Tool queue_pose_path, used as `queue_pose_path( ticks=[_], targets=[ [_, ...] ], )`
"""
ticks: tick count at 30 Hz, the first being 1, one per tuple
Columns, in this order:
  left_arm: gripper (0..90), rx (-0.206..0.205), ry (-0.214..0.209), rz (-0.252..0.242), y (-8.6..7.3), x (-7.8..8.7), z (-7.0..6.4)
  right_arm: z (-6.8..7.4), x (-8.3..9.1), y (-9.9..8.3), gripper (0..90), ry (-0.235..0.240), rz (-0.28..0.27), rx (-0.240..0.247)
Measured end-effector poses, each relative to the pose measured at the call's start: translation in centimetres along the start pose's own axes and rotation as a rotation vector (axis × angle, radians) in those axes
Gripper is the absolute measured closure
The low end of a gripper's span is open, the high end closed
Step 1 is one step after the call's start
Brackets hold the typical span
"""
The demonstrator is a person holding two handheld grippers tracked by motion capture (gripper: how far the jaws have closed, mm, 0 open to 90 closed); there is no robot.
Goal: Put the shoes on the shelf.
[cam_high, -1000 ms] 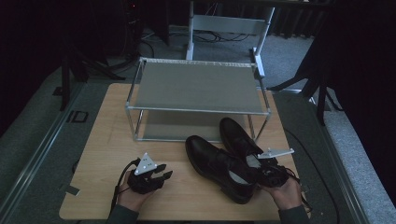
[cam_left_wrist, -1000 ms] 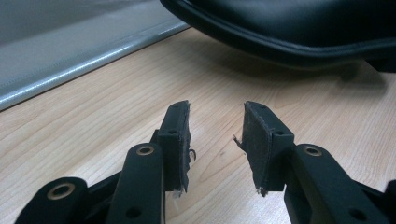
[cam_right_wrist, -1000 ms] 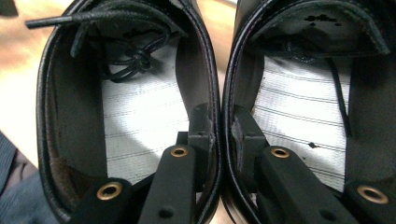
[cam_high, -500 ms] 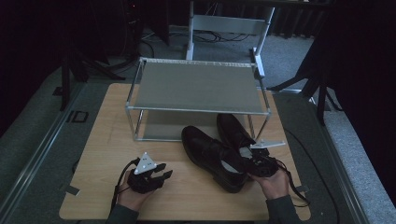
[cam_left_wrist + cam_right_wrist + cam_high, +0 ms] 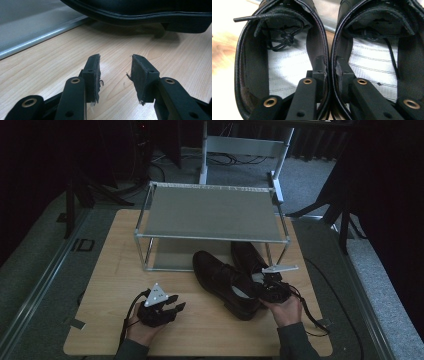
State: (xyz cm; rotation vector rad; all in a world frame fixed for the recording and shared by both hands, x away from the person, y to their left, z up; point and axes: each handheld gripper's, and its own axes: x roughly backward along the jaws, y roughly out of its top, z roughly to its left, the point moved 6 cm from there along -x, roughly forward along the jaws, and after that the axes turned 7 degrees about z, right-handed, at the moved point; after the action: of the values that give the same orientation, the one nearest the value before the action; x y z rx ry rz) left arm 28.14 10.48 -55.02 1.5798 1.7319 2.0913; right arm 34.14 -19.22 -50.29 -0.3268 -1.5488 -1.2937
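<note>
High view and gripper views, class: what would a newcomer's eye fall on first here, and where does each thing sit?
First, the pair of black shoes at the table's right front, toes toward the metal rack. The right gripper pinches their two inner walls together, one jaw inside each shoe. The left gripper rests open at the left front of the wooden table, holding nothing.

Two black lace-up shoes (image 5: 235,280) side by side, inner walls touching; toes under shelf.
</note>
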Motion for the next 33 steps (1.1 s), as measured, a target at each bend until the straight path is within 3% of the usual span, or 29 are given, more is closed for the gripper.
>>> queue_pose_path(
  ticks=[17,33],
  targets=[
    [57.7,0.013,0.024,-0.016,0.9,-0.3,0.1,0.1,-1.6,1.5,80.3,-0.033,-0.028,-0.045],
    [56.8,0.005,0.069,-0.033,3.7,-2.1,1.0,0.2,-3.1,3.1,80.3,-0.068,-0.043,-0.060]
  ],
)
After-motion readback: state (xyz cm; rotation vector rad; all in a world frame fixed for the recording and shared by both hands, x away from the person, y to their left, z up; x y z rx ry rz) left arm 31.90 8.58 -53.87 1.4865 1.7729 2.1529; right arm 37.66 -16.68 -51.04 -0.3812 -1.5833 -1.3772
